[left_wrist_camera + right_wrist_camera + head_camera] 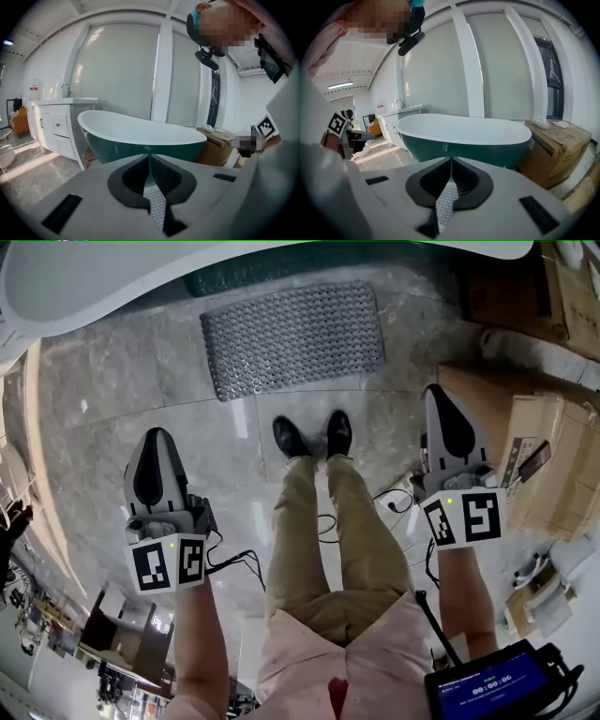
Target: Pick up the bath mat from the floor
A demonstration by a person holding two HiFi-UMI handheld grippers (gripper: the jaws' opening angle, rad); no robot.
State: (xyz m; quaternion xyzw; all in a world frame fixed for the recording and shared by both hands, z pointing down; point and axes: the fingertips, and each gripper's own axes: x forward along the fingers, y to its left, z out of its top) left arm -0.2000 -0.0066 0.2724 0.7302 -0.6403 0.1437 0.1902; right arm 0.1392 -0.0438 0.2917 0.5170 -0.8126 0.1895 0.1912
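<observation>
Standing upright, legs (323,521) straight down, shoes (291,439) side by side, toes forward. Both forearms held out ahead, one on each side of the legs, well apart.

Left gripper (155,435) pointing forward and somewhat down, jaws pressed together tip to tip, holding nothing. Left marker cube (169,563) at its rear, face up, just ahead of the bare left forearm (199,643).

Right gripper (436,392) at the same tilt, roughly parallel to the left, a little further up in the head view. Jaws likewise closed pad to pad, empty. Right marker cube (461,517) at the rear, right forearm (466,601) behind it.
</observation>
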